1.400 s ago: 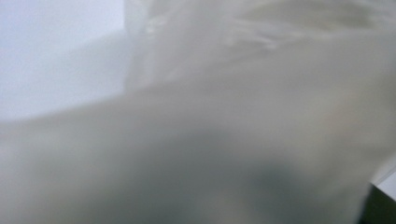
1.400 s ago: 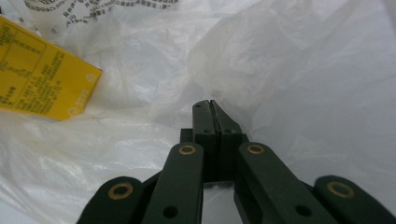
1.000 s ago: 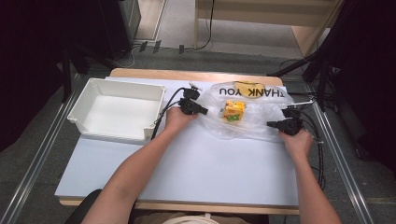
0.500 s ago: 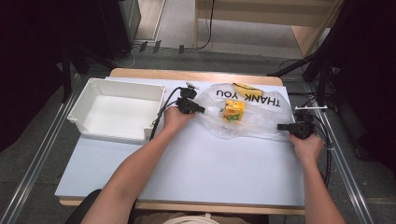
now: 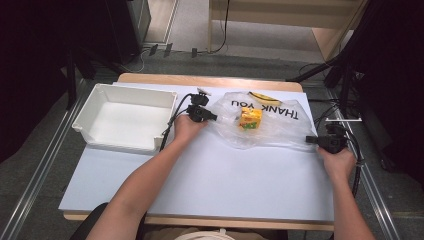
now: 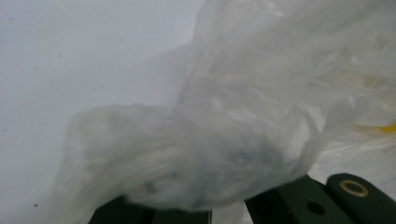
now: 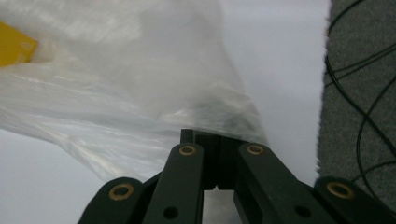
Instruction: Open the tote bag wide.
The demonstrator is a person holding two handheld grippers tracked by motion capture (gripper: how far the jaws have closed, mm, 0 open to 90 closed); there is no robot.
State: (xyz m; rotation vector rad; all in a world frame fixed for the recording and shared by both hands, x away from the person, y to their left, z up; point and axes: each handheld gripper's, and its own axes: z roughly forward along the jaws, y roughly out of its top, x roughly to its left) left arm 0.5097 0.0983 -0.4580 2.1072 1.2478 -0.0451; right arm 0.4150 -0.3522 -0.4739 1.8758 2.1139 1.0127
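A clear plastic bag [image 5: 270, 127] printed THANK YOU lies stretched across the far middle of the white table [image 5: 225, 180]. Inside it sits a small yellow box [image 5: 250, 119]. My left gripper [image 5: 212, 116] is shut on the bag's left end; in the left gripper view the bunched plastic [image 6: 210, 140] drapes over the jaws, with a yellow patch [image 6: 387, 127] at the right edge. My right gripper [image 5: 310, 139] is shut on the bag's right corner. The right gripper view has its closed tips [image 7: 210, 140] pinching the film [image 7: 116, 93], and the yellow box [image 7: 14, 49] lies far left.
A white open bin [image 5: 117, 144] stands at the table's back left, just left of my left hand. The table's right edge runs close beside my right hand, with grey floor and black cables [image 7: 364, 107] beyond. A yellow printed mark [image 5: 264, 97] shows on the bag's far side.
My right gripper has pulled right and slightly toward the person with the bag's corner, stretching the bag wider. The left gripper has stayed almost in place.
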